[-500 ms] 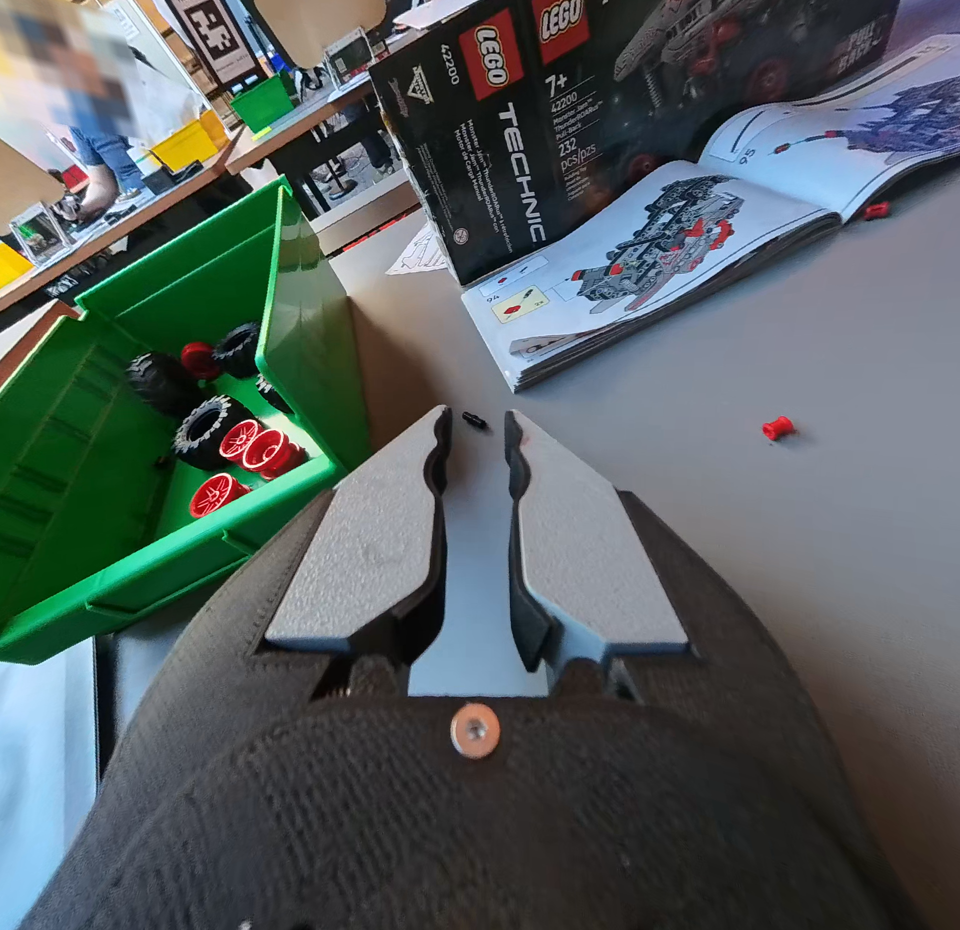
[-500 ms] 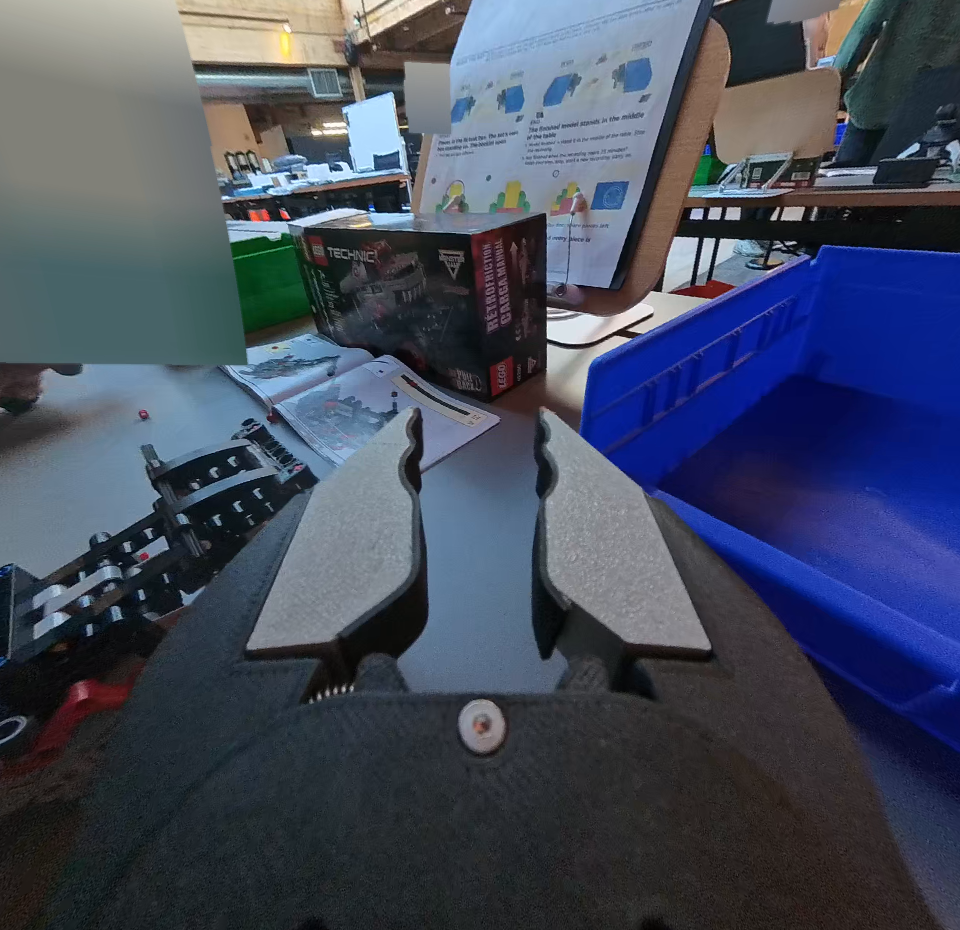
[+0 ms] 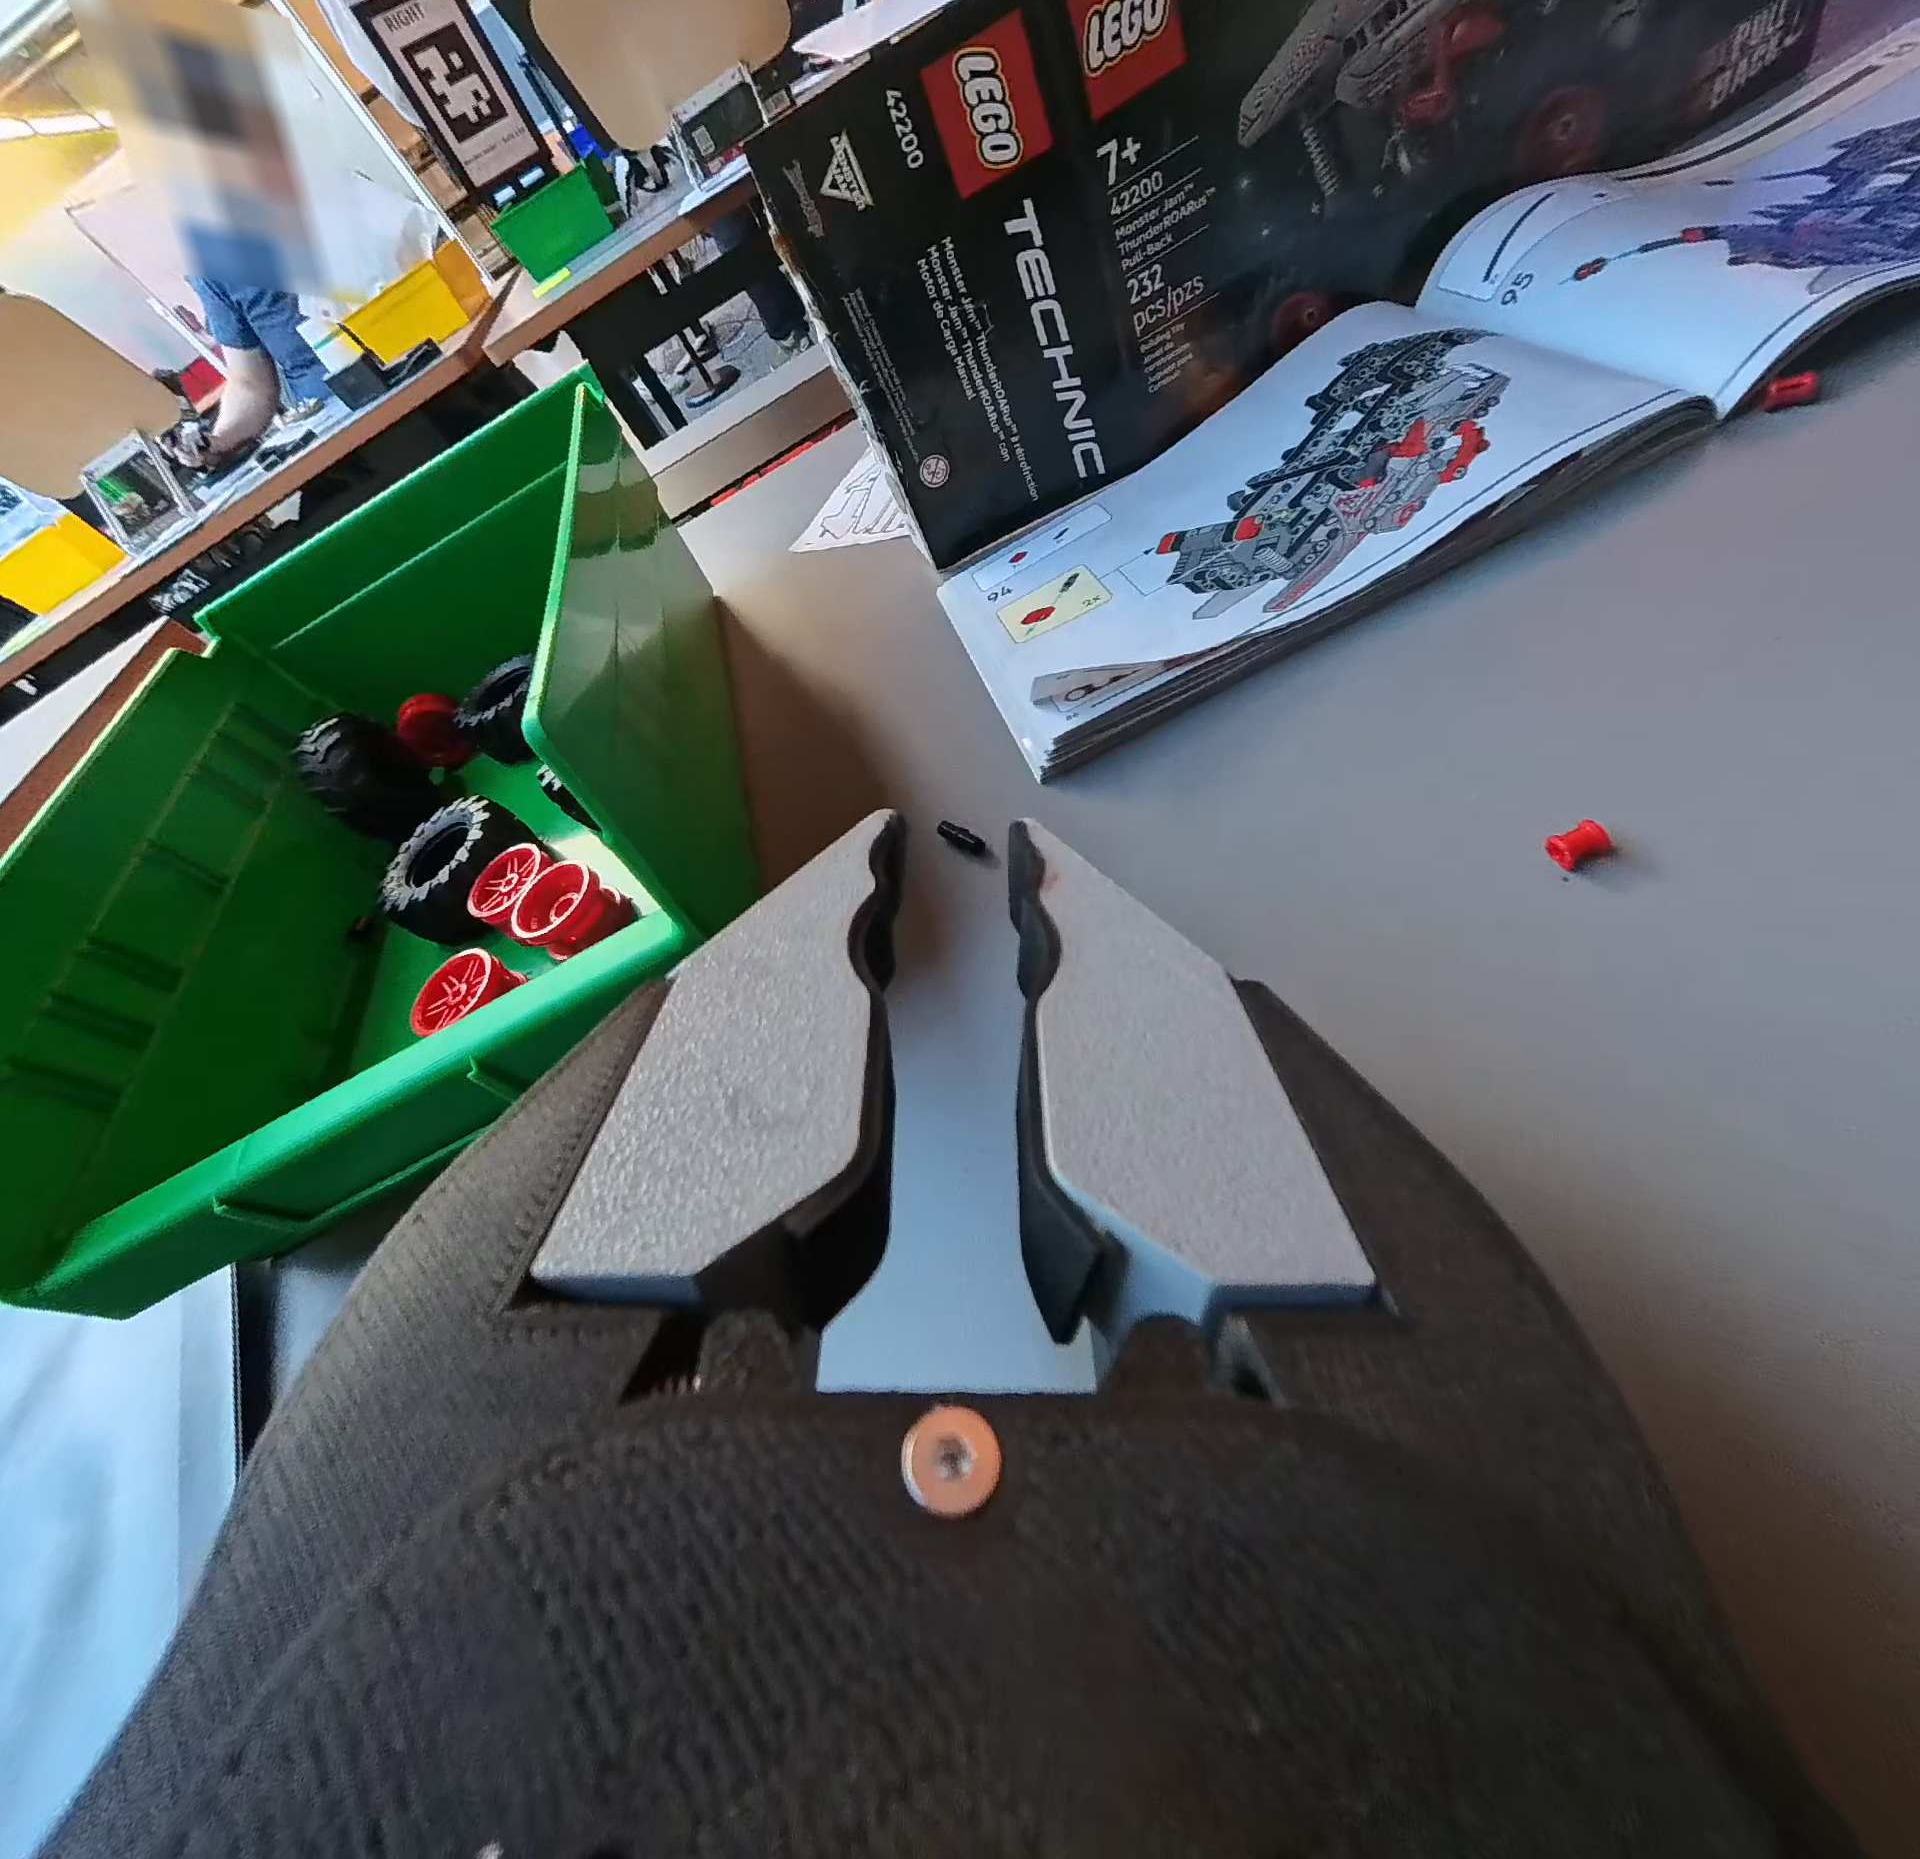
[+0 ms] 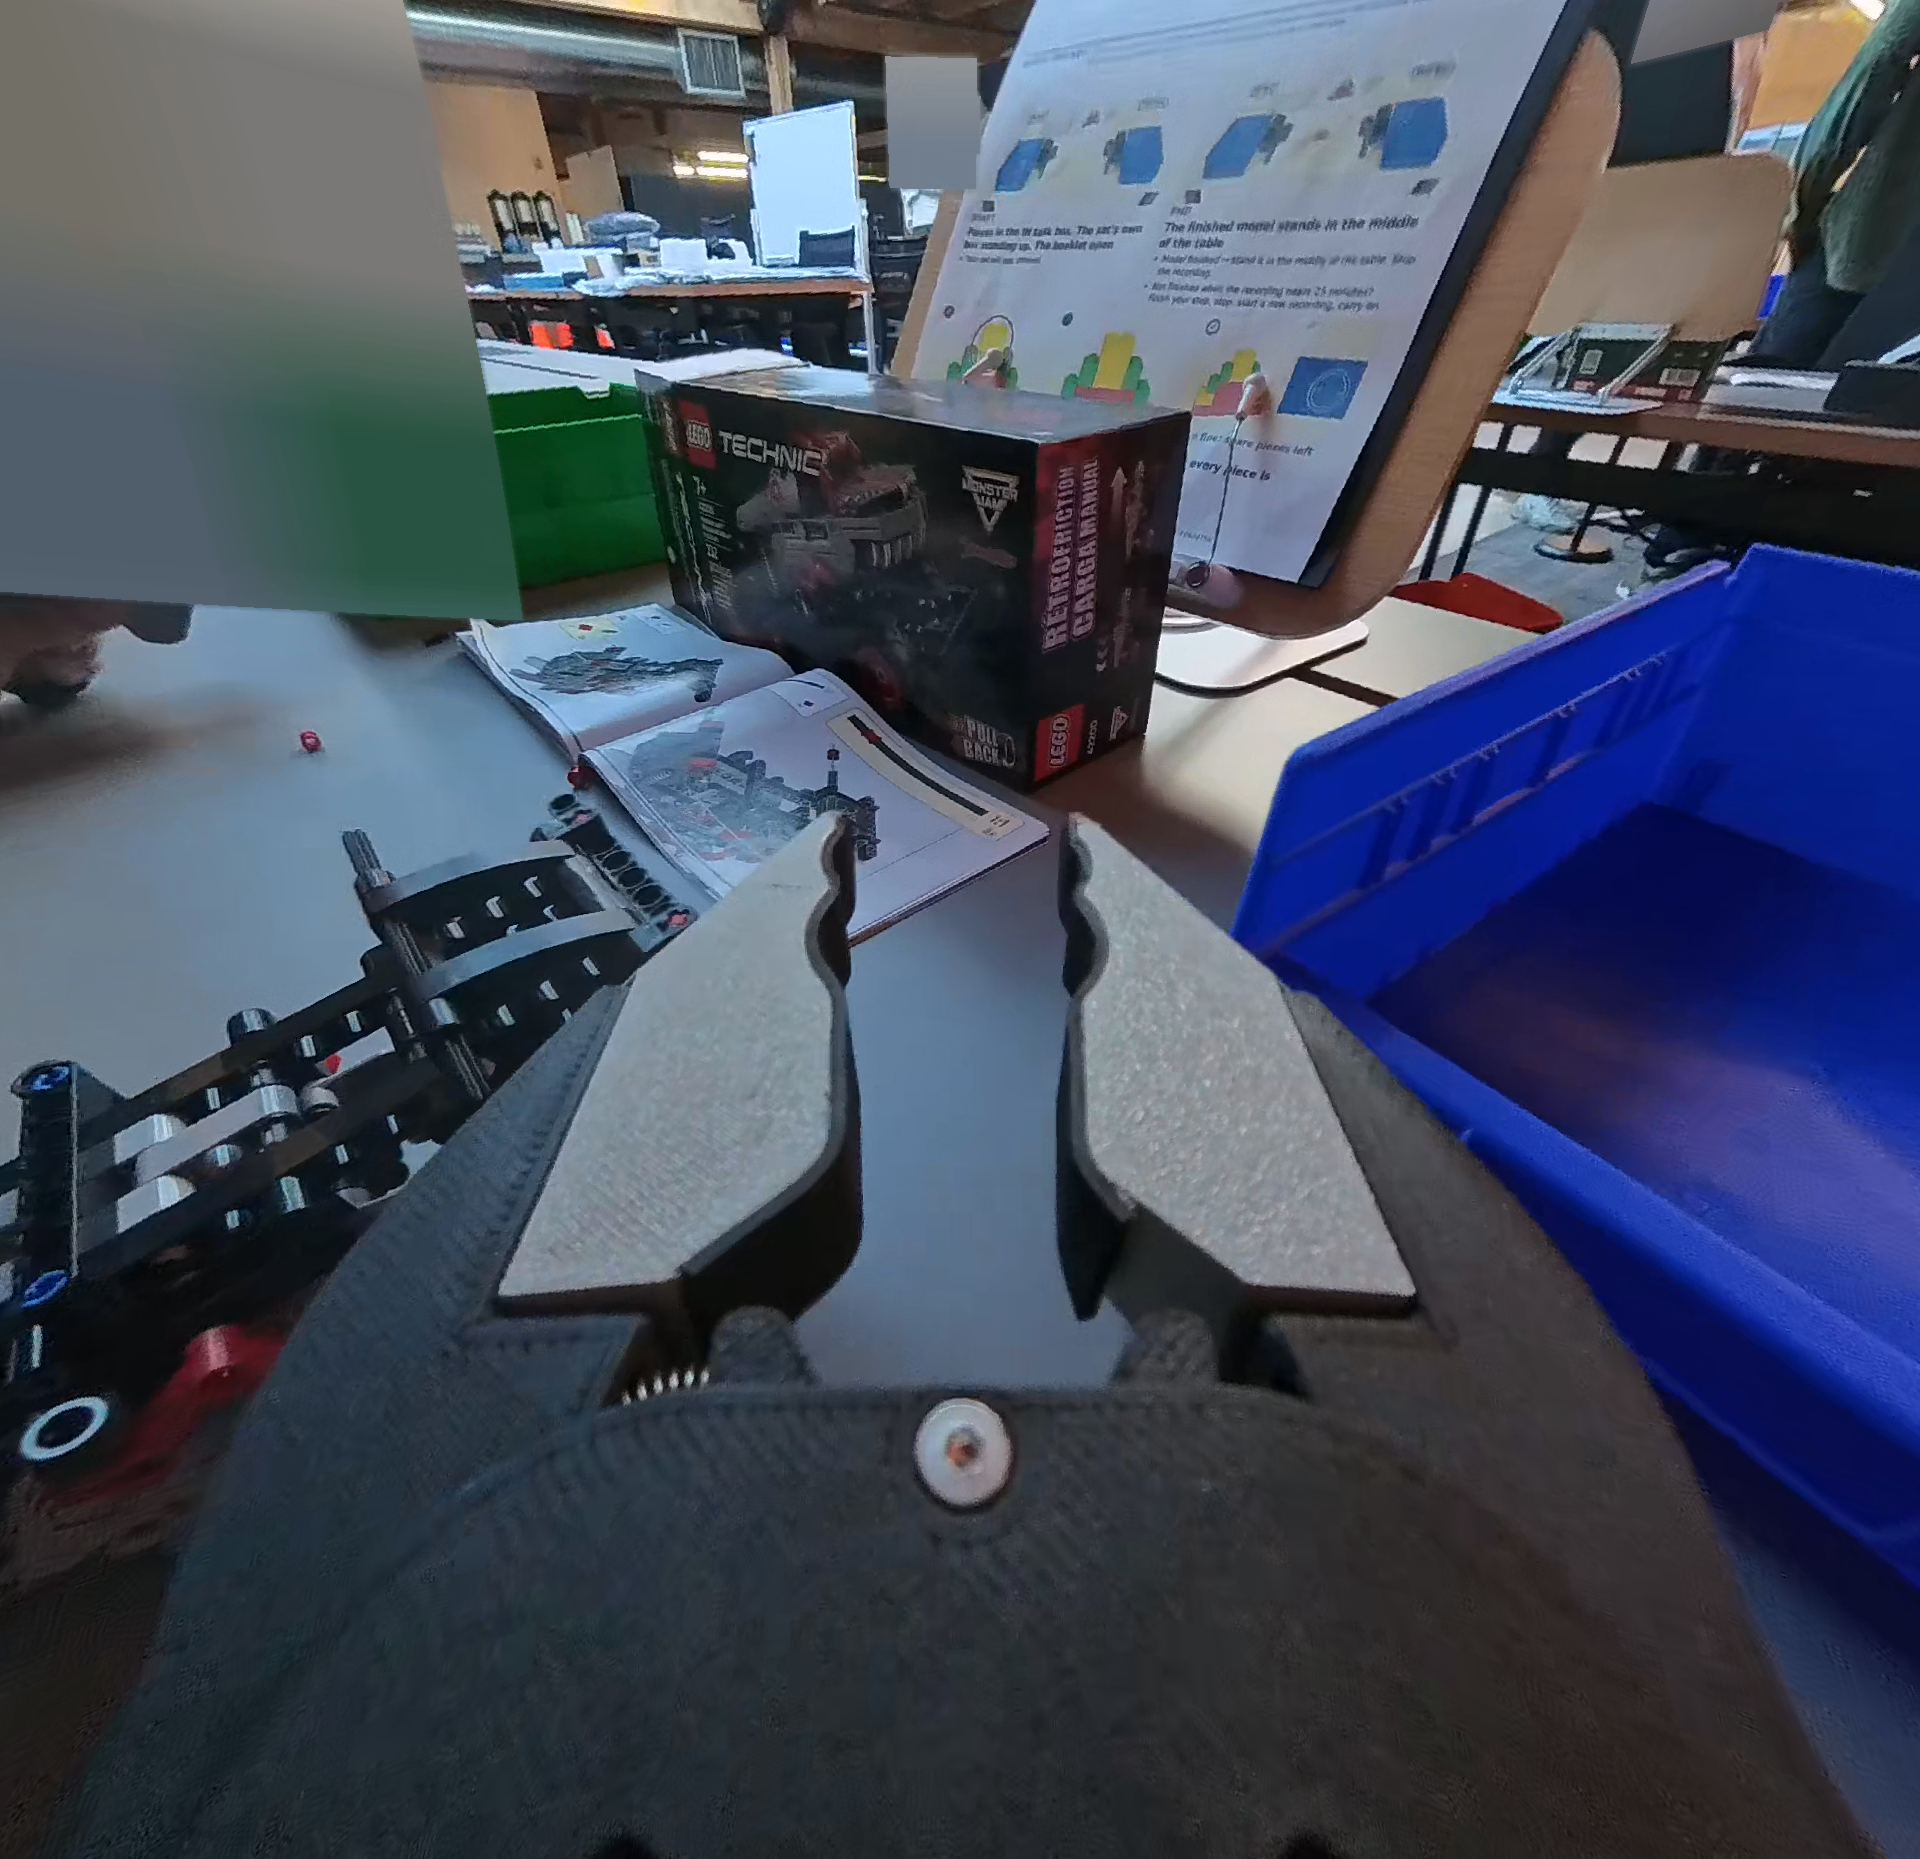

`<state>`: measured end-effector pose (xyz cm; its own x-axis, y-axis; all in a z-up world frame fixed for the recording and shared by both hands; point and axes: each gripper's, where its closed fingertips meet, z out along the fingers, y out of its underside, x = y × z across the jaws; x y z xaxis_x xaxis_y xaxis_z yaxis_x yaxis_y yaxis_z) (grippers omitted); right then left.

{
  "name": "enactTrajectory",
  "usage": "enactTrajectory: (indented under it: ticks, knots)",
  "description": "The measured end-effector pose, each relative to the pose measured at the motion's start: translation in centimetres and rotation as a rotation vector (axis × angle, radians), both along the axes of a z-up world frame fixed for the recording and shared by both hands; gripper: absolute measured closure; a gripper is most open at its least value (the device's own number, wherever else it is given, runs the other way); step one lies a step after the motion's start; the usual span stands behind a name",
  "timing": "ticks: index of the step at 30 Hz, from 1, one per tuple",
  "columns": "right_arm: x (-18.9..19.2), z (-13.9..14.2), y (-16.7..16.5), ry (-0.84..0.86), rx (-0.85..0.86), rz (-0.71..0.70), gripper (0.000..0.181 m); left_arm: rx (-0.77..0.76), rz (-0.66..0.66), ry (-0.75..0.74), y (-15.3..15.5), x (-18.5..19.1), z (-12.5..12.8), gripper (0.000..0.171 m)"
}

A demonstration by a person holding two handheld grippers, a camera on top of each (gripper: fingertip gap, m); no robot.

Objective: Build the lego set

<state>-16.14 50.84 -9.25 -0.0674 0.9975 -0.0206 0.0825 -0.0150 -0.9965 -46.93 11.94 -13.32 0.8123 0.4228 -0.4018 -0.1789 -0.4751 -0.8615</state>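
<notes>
Fingers [image 3: 769, 1030] on the left gripper [image 3: 954, 853] are parted a little, nothing between them; tips sit low over the grey table [image 3: 1455, 1134], with a small black pin [image 3: 961, 838] lying just ahead in the gap line. Not touching it as far as the view shows. Right gripper [image 4: 956, 874] is spread wider, also empty, hanging over bare table between the partly built black chassis [image 4: 312, 1061] on its left and the blue bin [image 4: 1662, 1030] on its right.

Open booklet [image 3: 1351, 521] lies in front of the set's box [image 3: 1039, 251]. Red bush [image 3: 1577, 843] sits loose on the table, well apart from the pin. Green bin [image 3: 623, 583] holds black tyres [image 3: 442, 864] and red rims [image 3: 540, 900].

Step in hand, judged: picking up the black pin for the chassis. Next move needs the left tips eased forward to straddle the pin, then closed square on it. Pin is tiny and round, so it will likely roll or flick away if nudged off-centre.
</notes>
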Motion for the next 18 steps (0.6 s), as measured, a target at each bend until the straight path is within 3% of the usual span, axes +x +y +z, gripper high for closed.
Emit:
enactTrajectory:
  ticks: [18]
  knots:
    - [-0.1,-0.32,0.09,-0.015,0.019,-0.007,0.148,-0.009,-0.01,0.008,0.14,0.22,-0.07,0.155]
